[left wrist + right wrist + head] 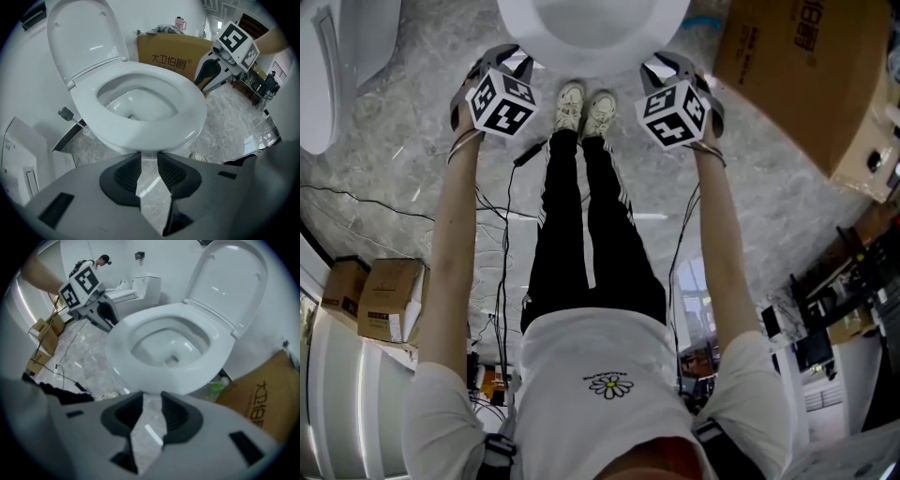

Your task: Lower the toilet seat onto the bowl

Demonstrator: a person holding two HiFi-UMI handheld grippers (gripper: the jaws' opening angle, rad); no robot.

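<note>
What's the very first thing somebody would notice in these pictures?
The big white toilet fills both gripper views, its lid raised. In the head view, the left gripper and right gripper, each with a black-and-white marker cube, hang open either side of its front. A brown cardboard box sits beside the toilet.

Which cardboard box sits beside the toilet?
The large printed box, upper right in the head view; the two smaller boxes sit far off, lower left.

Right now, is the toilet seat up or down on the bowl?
Down. In both gripper views the seat lies flat on the bowl; only the lid stands upright behind it.
</note>
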